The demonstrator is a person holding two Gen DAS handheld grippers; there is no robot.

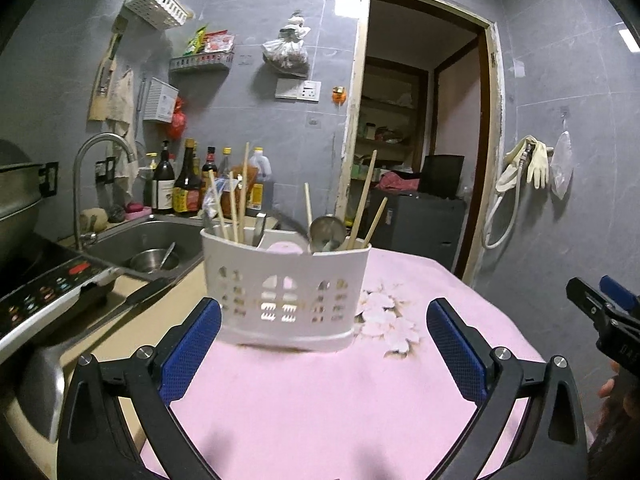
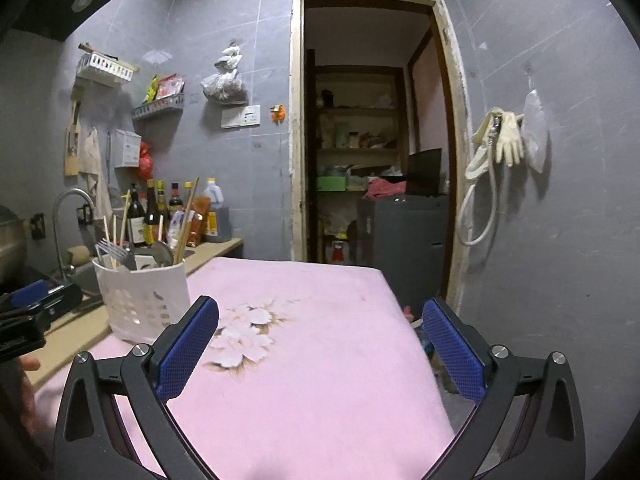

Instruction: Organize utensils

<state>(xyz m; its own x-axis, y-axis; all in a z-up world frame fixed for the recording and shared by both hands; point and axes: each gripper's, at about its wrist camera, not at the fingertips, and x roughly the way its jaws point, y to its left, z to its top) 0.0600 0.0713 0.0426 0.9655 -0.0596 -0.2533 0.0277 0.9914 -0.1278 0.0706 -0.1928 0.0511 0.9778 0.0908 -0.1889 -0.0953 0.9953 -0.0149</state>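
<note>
Both units are spread and hold nothing: the left hand-held gripper faces the white utensil caddy straight ahead, near its fingertips; the right hand-held gripper has the caddy ahead to its left. Chopsticks, a ladle and a slotted turner already stand upright inside. This fits either sorted utensils or a sort pending. The table carries a pink floral cloth; sink, condiment bottles and doorway lie beyond.

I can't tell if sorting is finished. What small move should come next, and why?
Probably ease the open left gripper forward to the white caddy: it sits straight ahead on the pink cloth, chopsticks and spoon already inside, no loose utensils on the cloth.
</note>
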